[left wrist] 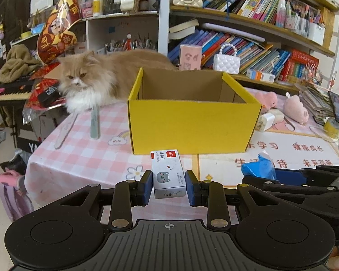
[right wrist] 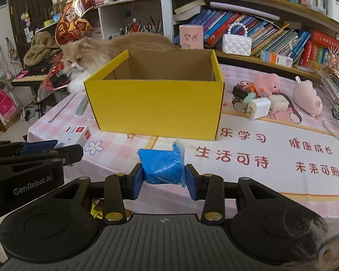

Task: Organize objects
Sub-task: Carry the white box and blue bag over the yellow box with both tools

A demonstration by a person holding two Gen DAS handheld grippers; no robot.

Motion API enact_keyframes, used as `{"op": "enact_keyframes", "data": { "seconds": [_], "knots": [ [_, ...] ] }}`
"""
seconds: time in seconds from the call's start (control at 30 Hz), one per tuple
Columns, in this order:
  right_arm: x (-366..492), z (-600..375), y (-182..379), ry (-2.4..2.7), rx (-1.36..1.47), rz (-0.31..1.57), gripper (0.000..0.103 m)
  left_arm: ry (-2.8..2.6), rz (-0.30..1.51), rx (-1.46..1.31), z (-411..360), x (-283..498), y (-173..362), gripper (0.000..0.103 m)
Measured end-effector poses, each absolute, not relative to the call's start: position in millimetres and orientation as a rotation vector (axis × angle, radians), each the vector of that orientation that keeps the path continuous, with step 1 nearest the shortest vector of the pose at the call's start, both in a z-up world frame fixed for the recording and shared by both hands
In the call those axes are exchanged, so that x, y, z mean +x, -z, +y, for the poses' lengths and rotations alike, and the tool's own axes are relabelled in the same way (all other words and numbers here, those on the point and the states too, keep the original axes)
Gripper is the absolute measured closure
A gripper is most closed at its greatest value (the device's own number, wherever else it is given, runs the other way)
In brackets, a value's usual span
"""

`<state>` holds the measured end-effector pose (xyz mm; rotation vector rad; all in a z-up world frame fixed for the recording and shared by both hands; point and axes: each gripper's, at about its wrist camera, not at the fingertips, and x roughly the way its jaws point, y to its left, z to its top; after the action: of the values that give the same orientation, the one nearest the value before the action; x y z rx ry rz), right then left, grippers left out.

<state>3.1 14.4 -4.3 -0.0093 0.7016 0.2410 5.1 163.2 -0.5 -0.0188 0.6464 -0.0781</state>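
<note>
Lifting both loads clear of the near wall of the yellow box [left wrist: 192, 122] before carrying them over its open top: judged the step in hand, best done with each gripper kept level so nothing tips out. Box at centre frame in both views, interior apparently empty as far as visible, standing on the bench [right wrist: 260, 180] with its pink checked cloth; fluffy cat [left wrist: 88, 83] lying at upper left behind the box, well apart from the work.

Left gripper [left wrist: 168, 186] low at centre of the left wrist view, pointing at the box, blue pads flanking the white staple box [left wrist: 168, 174]; contact on both sides appears made, so likely clenched on it, though whether raised off the bench cannot be told.

Right gripper [right wrist: 162, 178] low at centre of the right wrist view, clenched on the blue wrapped lump [right wrist: 161, 167], wrapper tail sticking up toward the box wall.
</note>
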Motion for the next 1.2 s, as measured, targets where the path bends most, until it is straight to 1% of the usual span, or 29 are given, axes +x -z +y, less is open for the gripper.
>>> {"op": "enact_keyframes", "data": {
  "seconds": [0.43,0.73,0.9,1.2],
  "knots": [
    [34,8,-24,-0.230,0.044,0.645,0.066,0.120,0.540,-0.006,156,35,-35,0.074],
    [84,3,-51,-0.261,0.056,0.570,0.066,0.088,0.450,0.045,149,76,-58,0.074],
    [123,7,-51,-0.278,-0.013,0.572,0.066,0.068,0.475,0.024,149,114,-54,0.074],
    [186,20,-24,-0.348,-0.151,0.644,0.066,0.042,0.582,0.023,149,168,-25,0.073]
  ]
}}
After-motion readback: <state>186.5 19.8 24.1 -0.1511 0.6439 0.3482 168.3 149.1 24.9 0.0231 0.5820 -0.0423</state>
